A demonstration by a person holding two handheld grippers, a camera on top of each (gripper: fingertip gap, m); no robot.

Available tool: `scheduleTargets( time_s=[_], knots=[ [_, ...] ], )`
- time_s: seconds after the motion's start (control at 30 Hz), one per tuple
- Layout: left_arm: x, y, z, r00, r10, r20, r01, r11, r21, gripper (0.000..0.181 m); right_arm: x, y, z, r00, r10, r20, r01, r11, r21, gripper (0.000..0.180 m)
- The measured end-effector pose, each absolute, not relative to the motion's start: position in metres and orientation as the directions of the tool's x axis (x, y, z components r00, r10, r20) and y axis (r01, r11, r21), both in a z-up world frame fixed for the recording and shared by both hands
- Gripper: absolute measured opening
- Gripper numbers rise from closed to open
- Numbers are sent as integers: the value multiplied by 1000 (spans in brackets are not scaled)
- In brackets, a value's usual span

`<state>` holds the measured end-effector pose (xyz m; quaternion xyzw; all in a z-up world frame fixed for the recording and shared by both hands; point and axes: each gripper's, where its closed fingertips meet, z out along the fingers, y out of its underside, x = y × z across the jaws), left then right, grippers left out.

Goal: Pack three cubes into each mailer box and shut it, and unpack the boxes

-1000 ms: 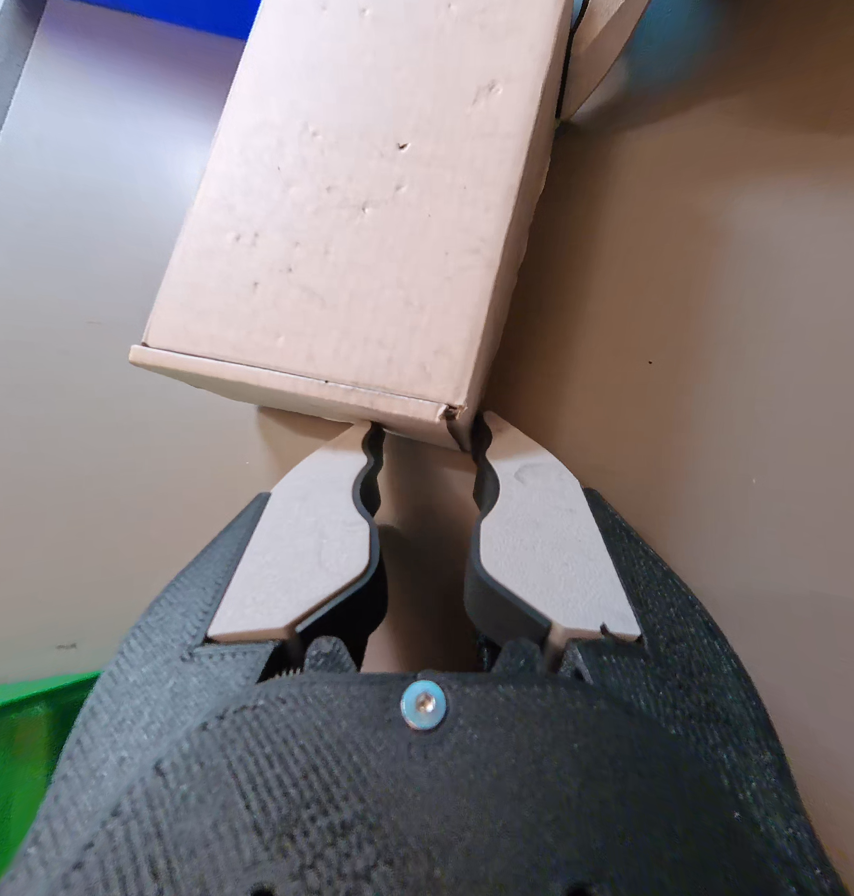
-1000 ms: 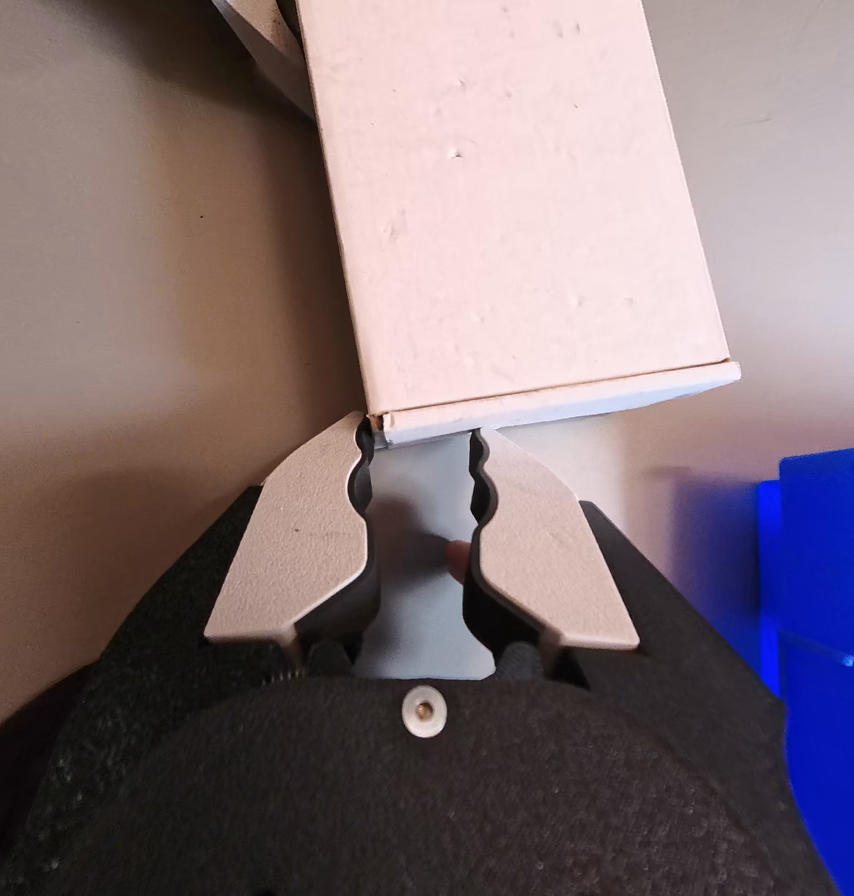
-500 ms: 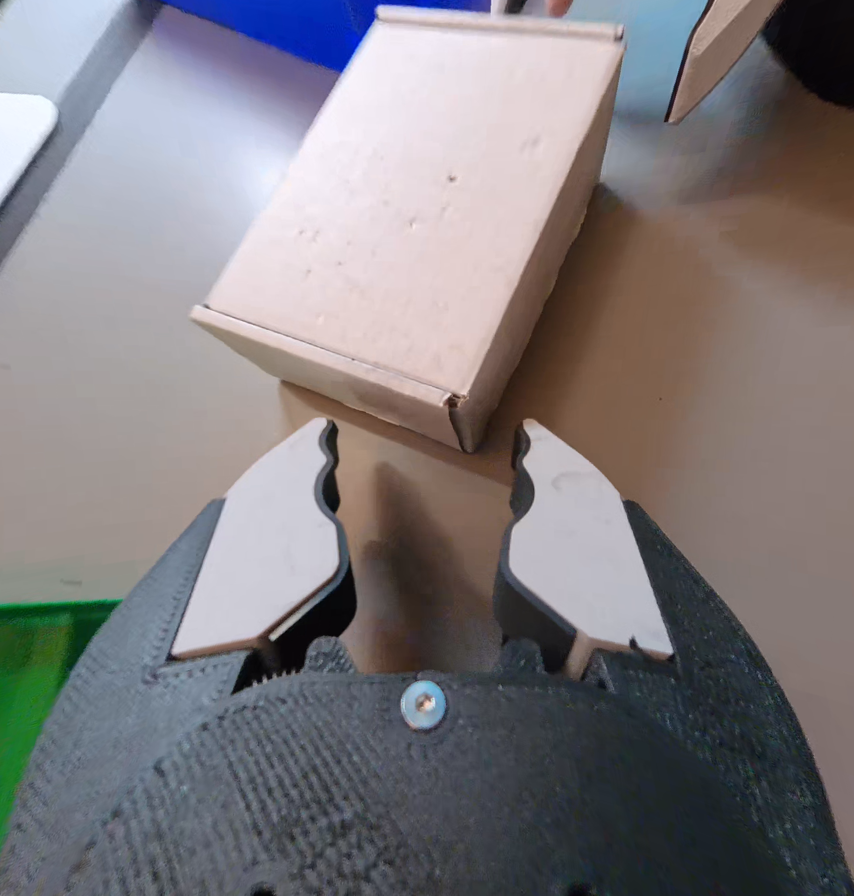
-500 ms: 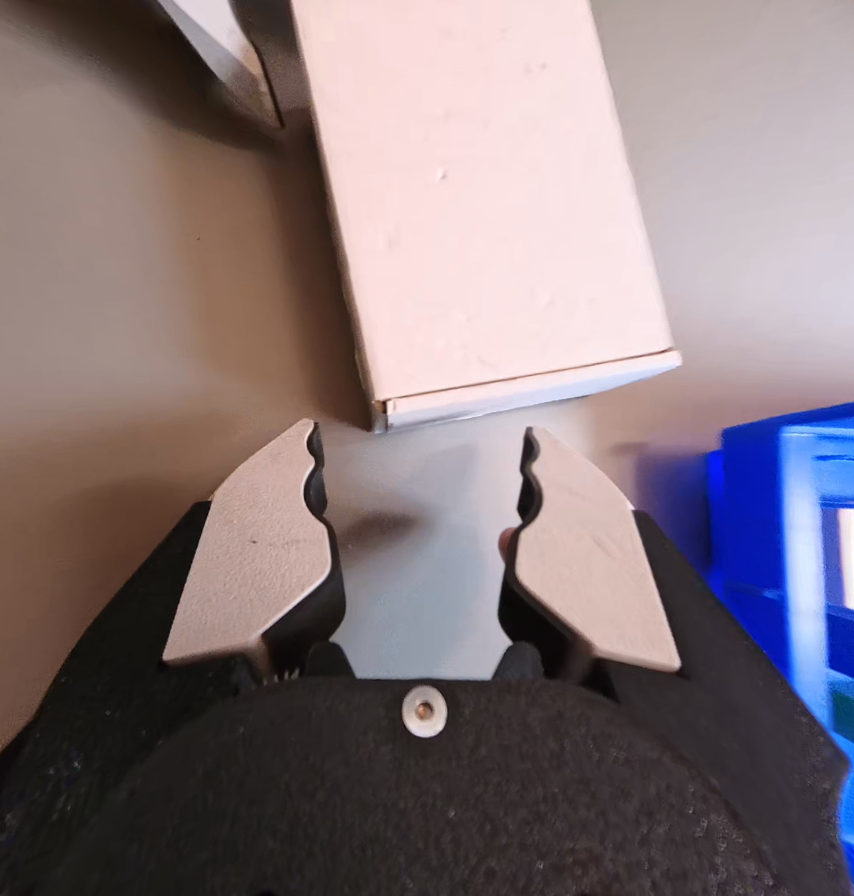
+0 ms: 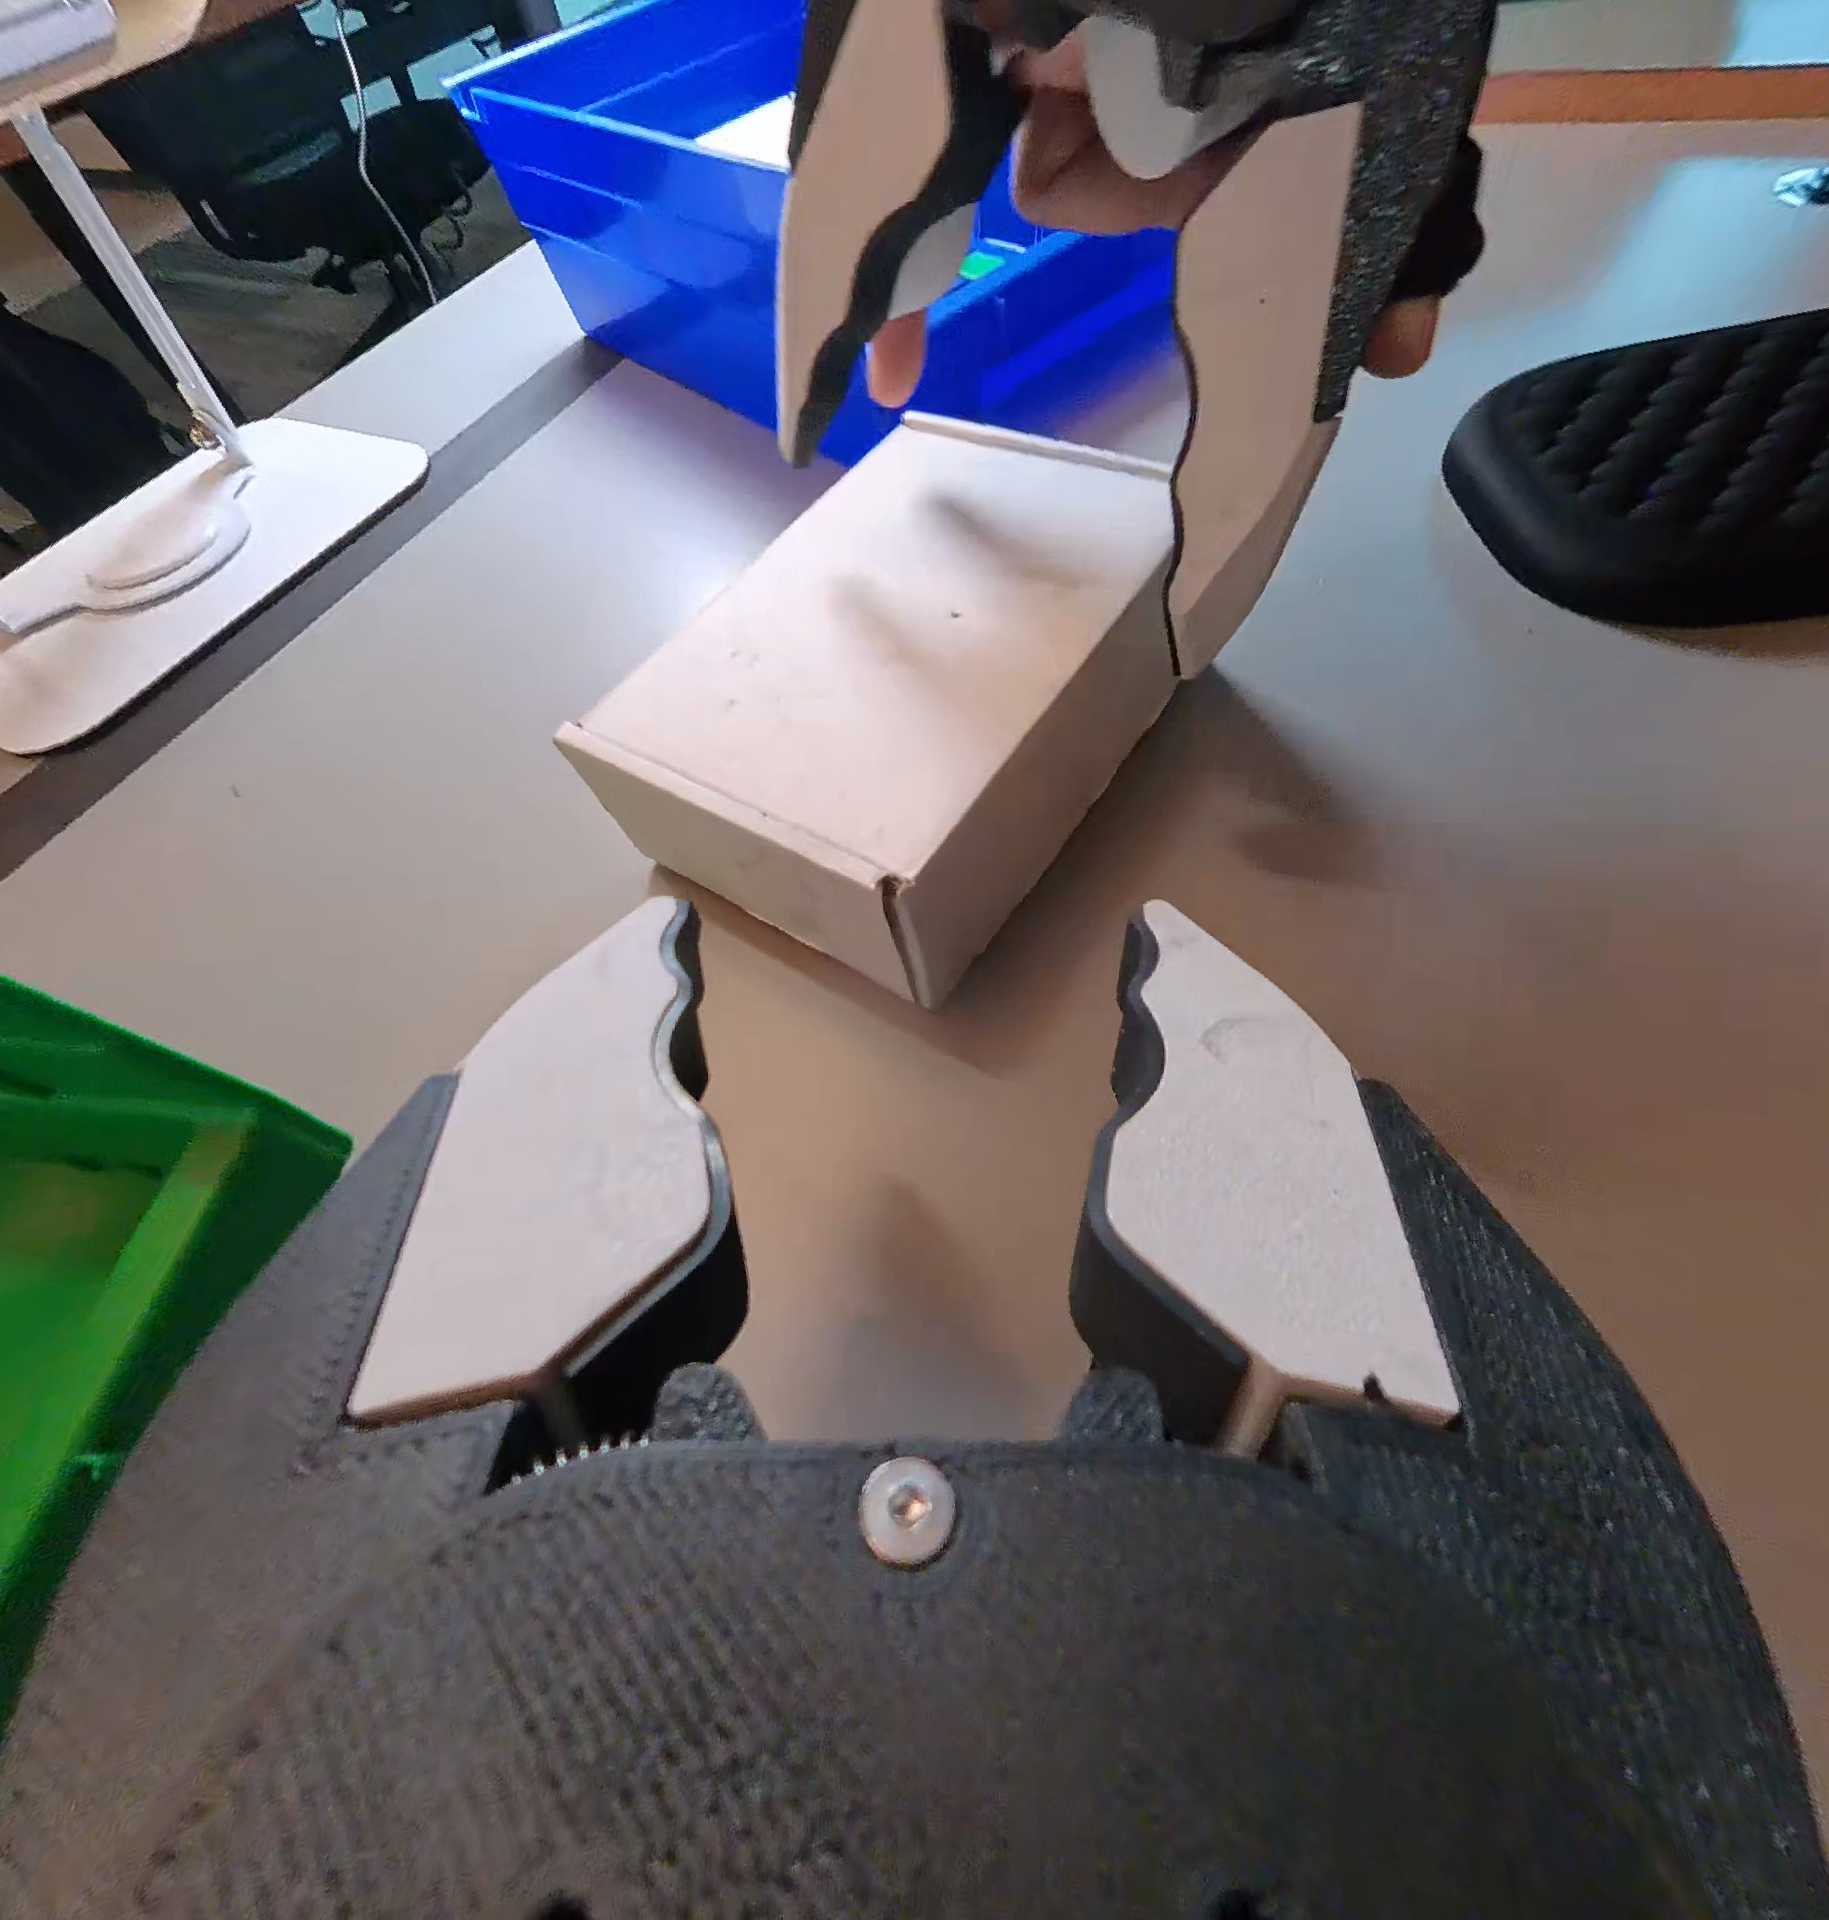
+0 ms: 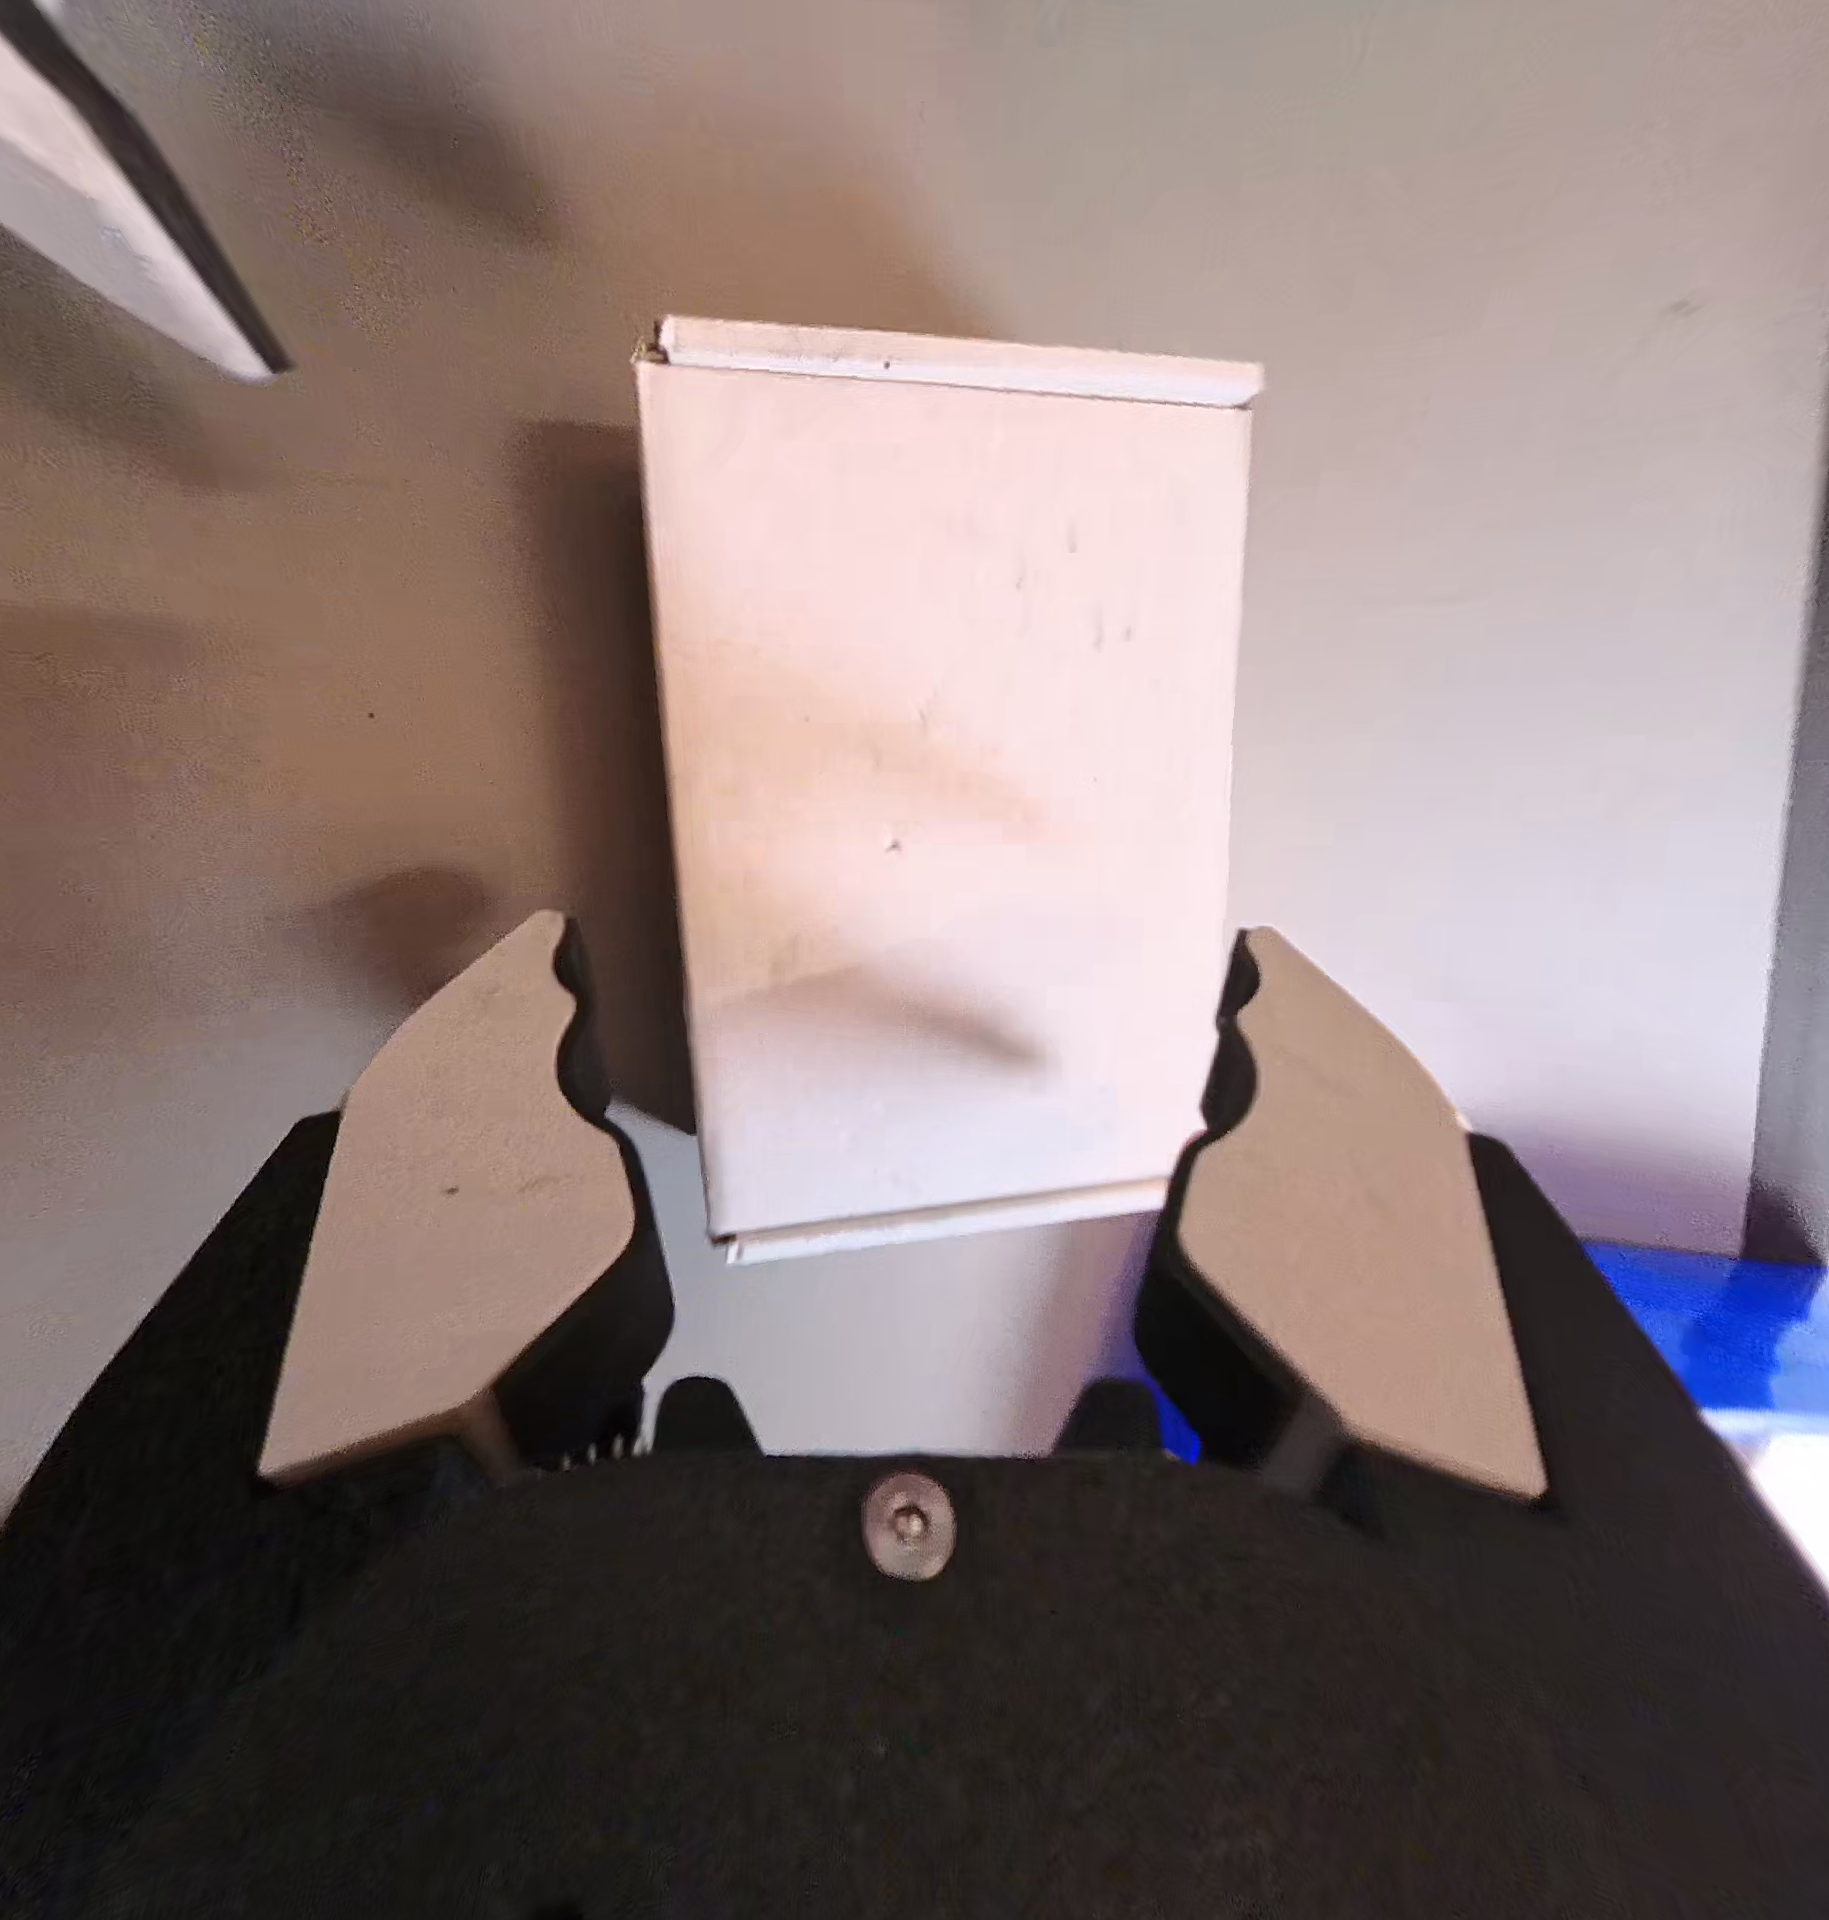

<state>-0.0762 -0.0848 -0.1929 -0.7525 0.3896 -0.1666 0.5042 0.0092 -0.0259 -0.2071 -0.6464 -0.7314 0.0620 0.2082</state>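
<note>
Mailer box (image 5: 868,717) lies shut on the bench (image 5: 1409,935), nr blue bin (image 5: 681,208). Our left gripper (image 5: 910,925) and right gripper (image 6: 905,961) both have fingers apart, holding nothing. We judge this box packed; other boxes and the unpacking not visible.

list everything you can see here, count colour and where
mailer box: 1, pale cardboard, shut, on the table centre
blue bin: 1, blue, beyond the box
green bin: 1, green, near left edge
lamp base: 1, white, far left
black pad: 1, black, far right
table: 1, grey-brown
left tongs: 1, open, near the box's near corner
right tongs: 1, open, straddling the box's far end
</note>
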Motion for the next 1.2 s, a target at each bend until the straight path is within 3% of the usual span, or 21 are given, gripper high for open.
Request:
scheduleTargets(
  time_s=[0.2,0.37,0.73,0.97,1.2],
  knots=[
    [-83,-86,-202,644,-754,-128,-428,-216,-878,76,-2,-13,-228,-180,957,228,954,227,-196,126],
    [-82,-87,-204,635,-759,-143,-444,-207,-872,76,-2,-6,-239,-213,962,174,963,237,-130,127],
    [-80,-87,-210,629,-762,-152,-461,-209,-862,74,-1,-13,-238,-264,952,157,948,286,-138,126],
    [-79,-89,-210,628,-770,-114,-436,-227,-871,74,27,10,-161,-182,963,198,946,226,-230,125],
    [-78,-89,-208,629,-770,-112,-425,-220,-878,74,102,89,-78,-5,939,344,975,81,-206,126]
  ],
)
